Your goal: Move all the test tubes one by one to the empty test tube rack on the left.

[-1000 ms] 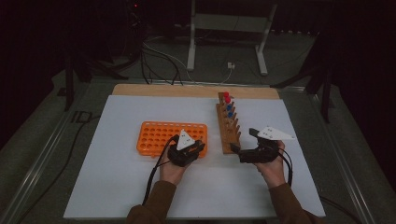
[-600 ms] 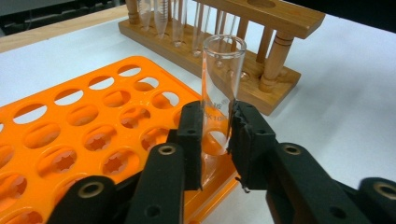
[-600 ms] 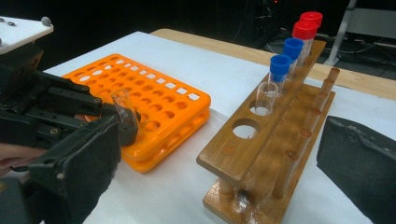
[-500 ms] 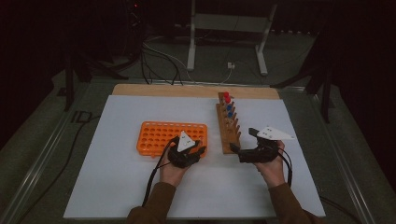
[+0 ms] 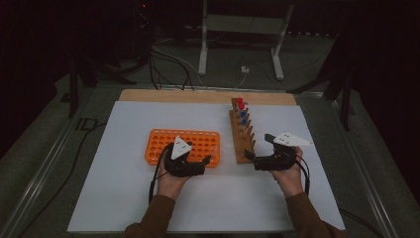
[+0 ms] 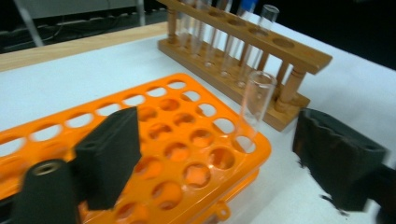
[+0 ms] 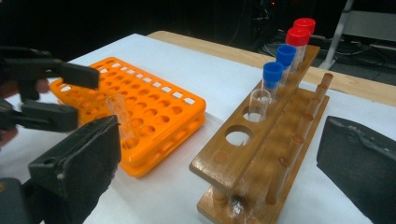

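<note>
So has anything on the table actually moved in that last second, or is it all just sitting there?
Hardly anything changed. The left gripper sits at the near right corner of the orange rack, fingers open beside the uncapped tube standing there, as before. The right gripper waits open at the near end of the wooden rack, which keeps its red- and blue-capped tubes.

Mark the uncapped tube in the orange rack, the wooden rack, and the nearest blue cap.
uncapped tube [image 6: 256,105], left gripper view, mid glass wall.
orange rack [image 6: 187,121], left gripper view, top grid.
wooden rack [image 7: 243,154], right gripper view, top board.
nearest blue cap [image 7: 272,73], right gripper view, cap side.
</note>
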A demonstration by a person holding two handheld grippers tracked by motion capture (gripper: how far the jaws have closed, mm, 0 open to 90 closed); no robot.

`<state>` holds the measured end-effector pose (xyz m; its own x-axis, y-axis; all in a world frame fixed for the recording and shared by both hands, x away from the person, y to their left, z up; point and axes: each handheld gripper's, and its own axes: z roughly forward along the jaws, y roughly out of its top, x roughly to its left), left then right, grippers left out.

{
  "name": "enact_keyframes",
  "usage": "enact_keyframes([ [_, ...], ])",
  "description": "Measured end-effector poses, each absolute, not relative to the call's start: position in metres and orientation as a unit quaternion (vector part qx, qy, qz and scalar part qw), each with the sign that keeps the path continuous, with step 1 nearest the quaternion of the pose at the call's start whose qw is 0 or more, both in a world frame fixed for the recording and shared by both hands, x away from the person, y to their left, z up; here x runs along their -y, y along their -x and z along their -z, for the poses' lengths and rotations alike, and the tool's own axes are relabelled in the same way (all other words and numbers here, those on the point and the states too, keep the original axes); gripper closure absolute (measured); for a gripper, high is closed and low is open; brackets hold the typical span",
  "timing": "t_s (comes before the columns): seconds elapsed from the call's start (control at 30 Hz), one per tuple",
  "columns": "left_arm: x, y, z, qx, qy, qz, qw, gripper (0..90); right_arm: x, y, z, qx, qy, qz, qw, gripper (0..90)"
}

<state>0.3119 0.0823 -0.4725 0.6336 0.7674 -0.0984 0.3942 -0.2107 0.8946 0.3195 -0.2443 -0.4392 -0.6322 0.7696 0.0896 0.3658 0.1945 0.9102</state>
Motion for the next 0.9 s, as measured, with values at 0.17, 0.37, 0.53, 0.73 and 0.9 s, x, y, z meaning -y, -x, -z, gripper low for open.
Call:
enact_keyframes([
  [0.17, -0.1, -0.306, 0.464, -0.398, -0.739, -0.206, 0.503, 0.9, 0.242, -0.325, 0.434, -0.748, -0.377, -0.506, 0.204, 0.0],
  [0.37, -0.116, -0.299, 0.461, -0.406, -0.733, -0.219, 0.5, 1.0, 0.239, -0.334, 0.429, -0.749, -0.377, -0.503, 0.206, 0.0],
  [0.53, -0.121, -0.295, 0.46, -0.404, -0.73, -0.212, 0.508, 0.9, 0.235, -0.345, 0.427, -0.754, -0.38, -0.493, 0.209, 0.0],
  [0.73, -0.126, -0.293, 0.46, -0.4, -0.729, -0.221, 0.51, 0.4, 0.231, -0.357, 0.428, -0.756, -0.387, -0.487, 0.205, 2.6],
  [0.9, -0.13, -0.293, 0.464, -0.409, -0.726, -0.223, 0.506, 0.4, 0.229, -0.369, 0.435, -0.76, -0.397, -0.476, 0.195, 5.8],
])
